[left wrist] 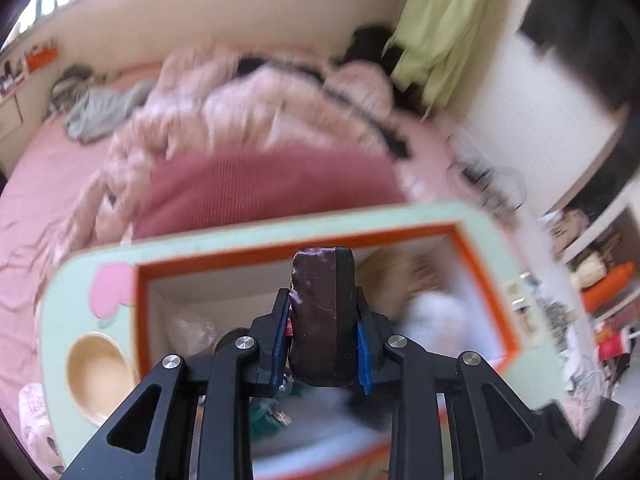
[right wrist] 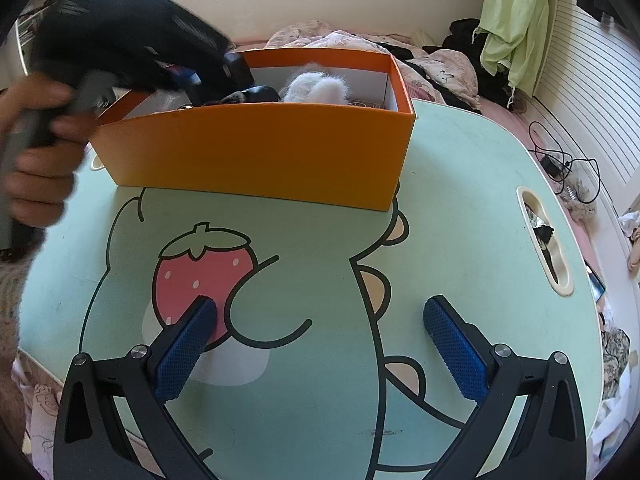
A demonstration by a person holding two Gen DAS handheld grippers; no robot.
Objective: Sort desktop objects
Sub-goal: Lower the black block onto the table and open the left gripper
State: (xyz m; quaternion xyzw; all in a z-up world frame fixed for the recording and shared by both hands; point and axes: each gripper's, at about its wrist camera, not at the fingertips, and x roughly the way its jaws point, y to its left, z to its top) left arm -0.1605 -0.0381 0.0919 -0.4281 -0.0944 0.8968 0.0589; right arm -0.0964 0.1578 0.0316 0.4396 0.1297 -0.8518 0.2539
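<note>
The left gripper (left wrist: 323,328) is squeezing a dark purple block (left wrist: 322,316) and holding it over the orange box (right wrist: 256,152) on the green table (right wrist: 460,208). The right gripper (right wrist: 320,340) is hanging wide open over the table, holding nothing

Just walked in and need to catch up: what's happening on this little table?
A person is sorting things into an orange box on a mint-green cartoon lap table. The left gripper is shut on a dark purple block-like object, held above the open box. The box already holds a white fluffy item and some dark items. The right gripper hangs open and empty over the table's bare front area.
</note>
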